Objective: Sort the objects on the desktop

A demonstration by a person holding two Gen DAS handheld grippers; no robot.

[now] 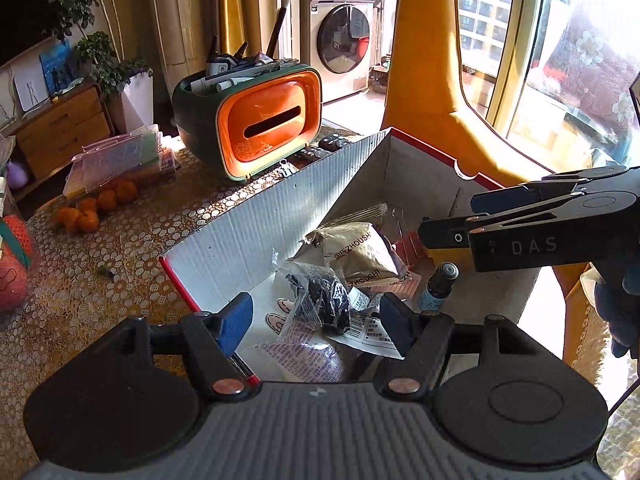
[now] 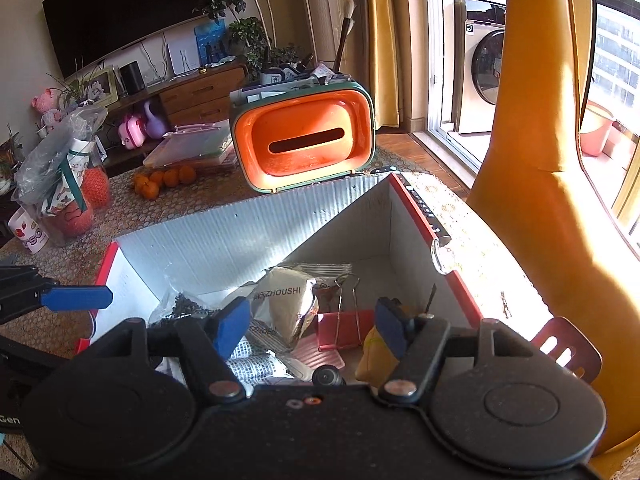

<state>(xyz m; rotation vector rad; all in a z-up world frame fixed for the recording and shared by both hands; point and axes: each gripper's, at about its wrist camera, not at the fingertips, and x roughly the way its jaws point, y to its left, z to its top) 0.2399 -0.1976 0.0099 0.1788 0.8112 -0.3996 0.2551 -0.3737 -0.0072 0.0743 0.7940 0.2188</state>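
Left wrist view shows my left gripper (image 1: 316,316) with its blue pads apart and nothing pressed between them, hanging over the open red-edged cardboard box (image 1: 240,224). Below the gap lies a clear packet of dark bits (image 1: 320,300); a tan pouch (image 1: 360,252) sits just beyond at twelve o'clock, a small blue bottle (image 1: 438,286) at two o'clock. My right gripper (image 1: 452,220) reaches in from three o'clock, fingers parted, empty. Right wrist view has its pads (image 2: 230,326) spread over the same box, above a red binder clip (image 2: 346,328). Farther at twelve o'clock stands an orange and green tissue box organizer (image 2: 304,140); tangerines (image 2: 164,180) lie at ten.
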